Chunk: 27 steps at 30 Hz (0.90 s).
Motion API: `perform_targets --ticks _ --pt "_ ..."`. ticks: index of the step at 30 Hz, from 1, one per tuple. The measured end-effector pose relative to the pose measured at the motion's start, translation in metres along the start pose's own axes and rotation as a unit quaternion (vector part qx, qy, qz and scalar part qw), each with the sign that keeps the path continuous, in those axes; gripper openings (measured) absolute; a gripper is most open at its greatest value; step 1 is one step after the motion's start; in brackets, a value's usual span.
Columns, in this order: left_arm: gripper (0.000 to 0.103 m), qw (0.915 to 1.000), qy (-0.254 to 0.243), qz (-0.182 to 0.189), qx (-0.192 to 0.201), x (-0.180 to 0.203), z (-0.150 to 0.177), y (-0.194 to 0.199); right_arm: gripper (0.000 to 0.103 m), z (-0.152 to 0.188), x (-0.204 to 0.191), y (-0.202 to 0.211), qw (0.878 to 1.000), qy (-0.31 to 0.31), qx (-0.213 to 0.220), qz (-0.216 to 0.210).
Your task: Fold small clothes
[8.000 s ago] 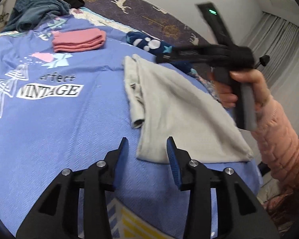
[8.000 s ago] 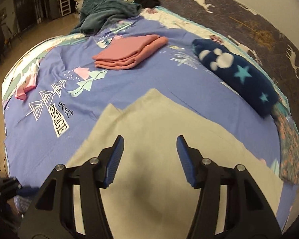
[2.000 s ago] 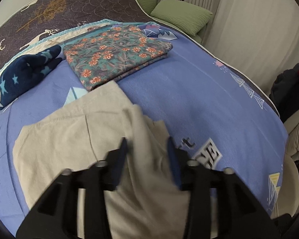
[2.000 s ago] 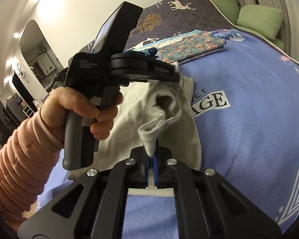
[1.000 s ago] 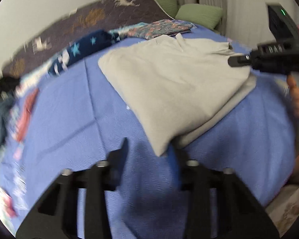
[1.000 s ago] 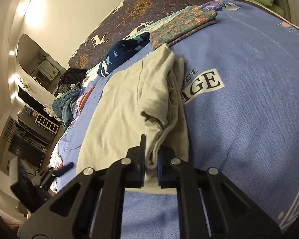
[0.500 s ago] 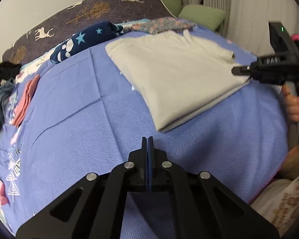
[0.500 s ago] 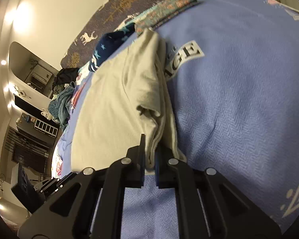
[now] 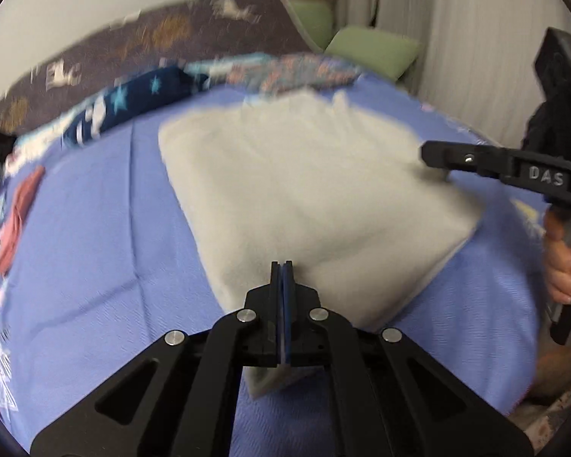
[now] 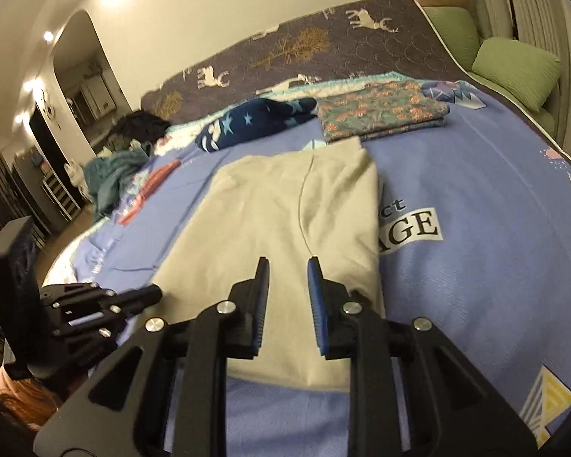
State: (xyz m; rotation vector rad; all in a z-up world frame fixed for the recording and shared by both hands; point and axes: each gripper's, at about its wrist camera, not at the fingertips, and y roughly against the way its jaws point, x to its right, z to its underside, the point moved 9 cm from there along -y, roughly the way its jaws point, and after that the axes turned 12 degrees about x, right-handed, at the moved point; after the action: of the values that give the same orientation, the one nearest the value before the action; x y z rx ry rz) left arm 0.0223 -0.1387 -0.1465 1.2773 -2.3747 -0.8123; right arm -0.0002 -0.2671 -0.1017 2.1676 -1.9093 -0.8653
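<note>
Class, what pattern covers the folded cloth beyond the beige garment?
The folded cloth has a teal floral print with orange-pink flowers, clearest in the right wrist view.

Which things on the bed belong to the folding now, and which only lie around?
In the job:
- beige garment
- left hand-held gripper, shut
- right hand-held gripper, jaws just opening, nothing between them

Lying about:
- floral folded cloth
- navy star cloth
- pink folded cloth
- green pillows

Blue bedspread (image 10: 495, 198); dark deer-print blanket (image 10: 323, 38) behind; green cushions (image 10: 514, 64) far right; room doorway (image 10: 83, 87) left.
</note>
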Motion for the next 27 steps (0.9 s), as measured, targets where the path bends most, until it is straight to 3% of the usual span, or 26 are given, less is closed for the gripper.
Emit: perform_targets --ticks 2,4,16,23,27 --pt "0.0 0.9998 0.019 0.007 -0.001 -0.002 0.003 -0.003 0.02 0.013 0.016 -0.013 0.999 -0.005 -0.031 0.036" --pt "0.001 0.9997 0.02 0.012 -0.003 -0.002 0.003 -0.002 0.003 0.024 0.028 -0.022 0.997 -0.015 -0.053 0.057" --pt "0.002 0.9932 0.103 0.054 -0.014 -0.015 -0.001 -0.004 0.003 0.032 0.027 -0.022 0.995 0.018 -0.057 0.074" --pt "0.002 0.9958 0.085 0.006 0.034 -0.036 -0.03 0.003 0.003 0.031 0.025 -0.022 0.995 0.029 -0.061 0.077" --pt "0.002 0.9956 0.081 -0.023 0.04 -0.054 -0.043 -0.004 0.003 0.027 0.021 -0.019 0.994 0.036 -0.06 0.08"
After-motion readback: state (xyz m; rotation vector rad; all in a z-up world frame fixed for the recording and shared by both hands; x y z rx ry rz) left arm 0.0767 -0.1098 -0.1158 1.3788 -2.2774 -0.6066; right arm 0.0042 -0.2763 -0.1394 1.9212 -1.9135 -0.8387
